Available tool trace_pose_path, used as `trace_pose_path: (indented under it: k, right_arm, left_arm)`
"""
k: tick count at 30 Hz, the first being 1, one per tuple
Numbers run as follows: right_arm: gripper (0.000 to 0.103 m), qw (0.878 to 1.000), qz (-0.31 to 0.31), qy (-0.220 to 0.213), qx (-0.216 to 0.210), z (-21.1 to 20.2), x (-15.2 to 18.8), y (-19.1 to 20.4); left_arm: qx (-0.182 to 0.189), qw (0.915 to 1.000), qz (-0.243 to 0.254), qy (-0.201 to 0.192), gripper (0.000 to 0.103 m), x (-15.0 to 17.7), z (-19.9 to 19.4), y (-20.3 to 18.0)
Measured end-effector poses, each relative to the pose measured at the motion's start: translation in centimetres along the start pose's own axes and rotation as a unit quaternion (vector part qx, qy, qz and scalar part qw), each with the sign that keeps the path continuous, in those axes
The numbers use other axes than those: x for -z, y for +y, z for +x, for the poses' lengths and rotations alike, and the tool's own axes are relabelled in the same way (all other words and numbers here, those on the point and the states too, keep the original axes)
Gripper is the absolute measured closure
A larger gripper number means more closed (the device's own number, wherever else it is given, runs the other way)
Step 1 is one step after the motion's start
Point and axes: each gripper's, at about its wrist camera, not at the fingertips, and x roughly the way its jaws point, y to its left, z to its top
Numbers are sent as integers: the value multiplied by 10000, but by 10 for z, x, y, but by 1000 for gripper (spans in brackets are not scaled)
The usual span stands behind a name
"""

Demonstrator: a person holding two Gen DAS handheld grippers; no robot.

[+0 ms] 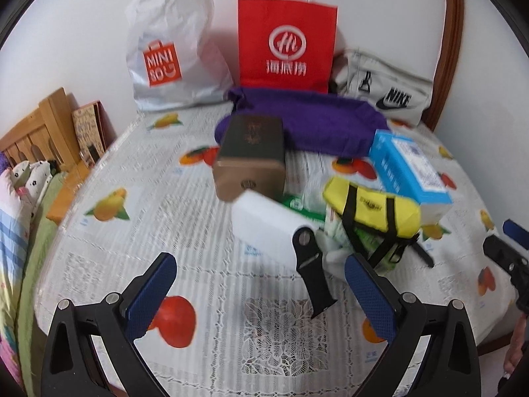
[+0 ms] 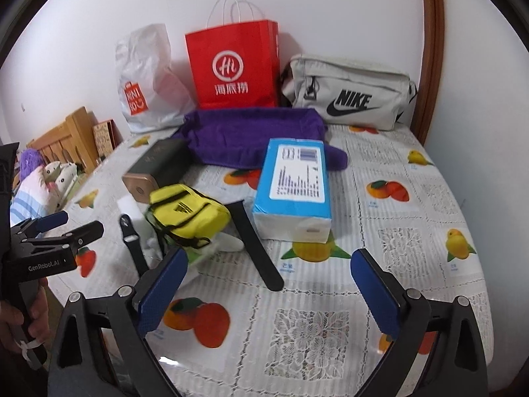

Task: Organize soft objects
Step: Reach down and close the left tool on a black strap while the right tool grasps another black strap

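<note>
A pile sits mid-table on the fruit-print cloth (image 1: 185, 205). It holds a small yellow bag (image 1: 373, 208) (image 2: 188, 211), a white foam block (image 1: 267, 221), a blue tissue pack (image 1: 406, 168) (image 2: 294, 185), a dark box (image 1: 251, 155) (image 2: 155, 168) and black watch straps (image 1: 310, 274) (image 2: 254, 241). A purple cloth (image 1: 317, 115) (image 2: 244, 132) lies behind them. My left gripper (image 1: 259, 261) (image 2: 81, 223) hangs open just short of the foam block, holding nothing. My right gripper (image 2: 269, 254) (image 1: 509, 231) is open in front of the tissue pack, one strap lying below it.
Against the back wall stand a white Miniso plastic bag (image 1: 172, 53), a red paper bag (image 1: 284, 39) (image 2: 234, 66) and a grey Nike bag (image 2: 347, 92). Wooden furniture (image 1: 39, 132) and bedding (image 1: 13, 198) lie left of the table. A hand (image 2: 13, 324) grips the left tool.
</note>
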Motion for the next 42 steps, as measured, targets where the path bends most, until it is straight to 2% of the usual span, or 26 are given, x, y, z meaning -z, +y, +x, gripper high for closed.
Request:
trace_pose_path:
  k: [5,12,15,17,19,21,22,23,24,27,32,35,38,42]
  right_arm:
    - [6,9997,100,188,-78,21,7,-11]
    - [6,9983,191,489,-239,53,19,-20]
    - [6,9976,210,589,-304,62,21,-22]
    - [6,9964,271,635,-491,67,21,-23]
    - [6,9960,286,623,-567,69,20,-23]
    - [6,9961,246,612,-580,72,18,-22]
    - [6,9960,238,616,-602,74,18,-21]
    - [6,9958,241,622,-626,75,18,-21]
    - [6,9956,243,631,-645,77,18,-21]
    - [6,9951,231,670,-692,81,19,-21]
    - [12,9951,138,711,-679,87,19,-19]
    - [14,9950,91,739,-665,90,19,-17]
    - [23,9937,100,820,-753,97,19,-16]
    - [24,9954,-39,755,-593,103,19,-10]
  left_arm:
    - [51,9994,-113,330,7,13,27,-7]
    - [112,9991,-78,403,9,18,46,-20]
    - [104,9988,-80,482,16,21,55,-25]
    - [69,9985,-137,524,17,22,61,-25]
    - [-21,9984,-197,521,33,22,65,-24]
    - [-1,9984,-255,505,41,22,67,-23]
    - [13,9986,-218,475,50,21,66,-24]
    - [28,9987,-181,481,68,20,65,-25]
    - [47,9986,-190,490,79,19,65,-24]
    - [367,9975,-230,565,90,17,62,-18]
    - [612,9964,-135,572,94,20,52,-12]
    - [626,9964,-106,559,95,22,49,-6]
    - [745,9956,-171,550,95,24,45,1]
    - [671,9964,-142,490,96,25,41,8]
